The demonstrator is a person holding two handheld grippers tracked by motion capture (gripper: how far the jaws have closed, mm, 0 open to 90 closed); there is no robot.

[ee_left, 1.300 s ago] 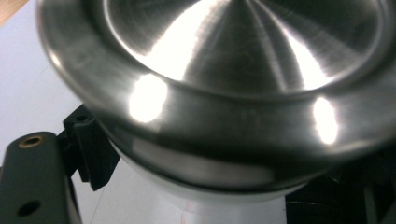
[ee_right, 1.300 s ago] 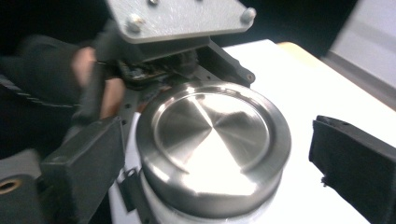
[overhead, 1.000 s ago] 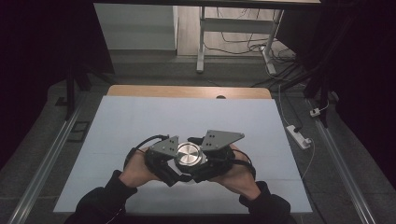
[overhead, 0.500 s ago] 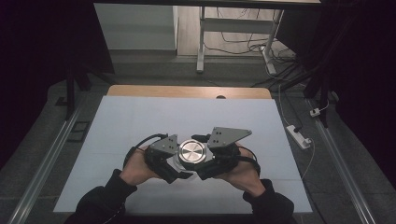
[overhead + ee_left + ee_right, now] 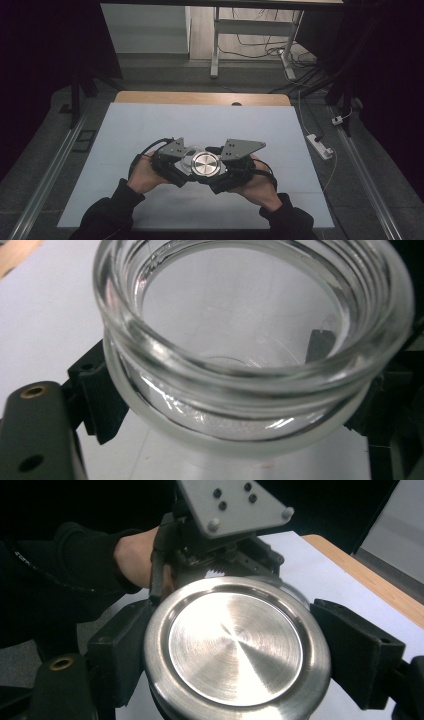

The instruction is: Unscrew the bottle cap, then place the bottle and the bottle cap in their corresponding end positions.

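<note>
Left claw (image 5: 240,405) pinches a clear glass jar (image 5: 250,340) by its neck; right claw (image 5: 235,655) pinches a round steel lid (image 5: 237,647) by its rim.

In the high view both claws meet low over the middle of the pale surface (image 5: 150,125), the left claw (image 5: 172,162) and right claw (image 5: 235,167) touching or nearly so, the lid (image 5: 206,164) shining between them and the jar hard to make out. The left gripper view looks into the jar's open, threaded mouth, empty inside, black pads against the glass on either side. The right gripper view shows the lid's brushed top face, with the person's left hand (image 5: 137,555) and the other claw's grey plate (image 5: 232,505) just beyond it.
</note>
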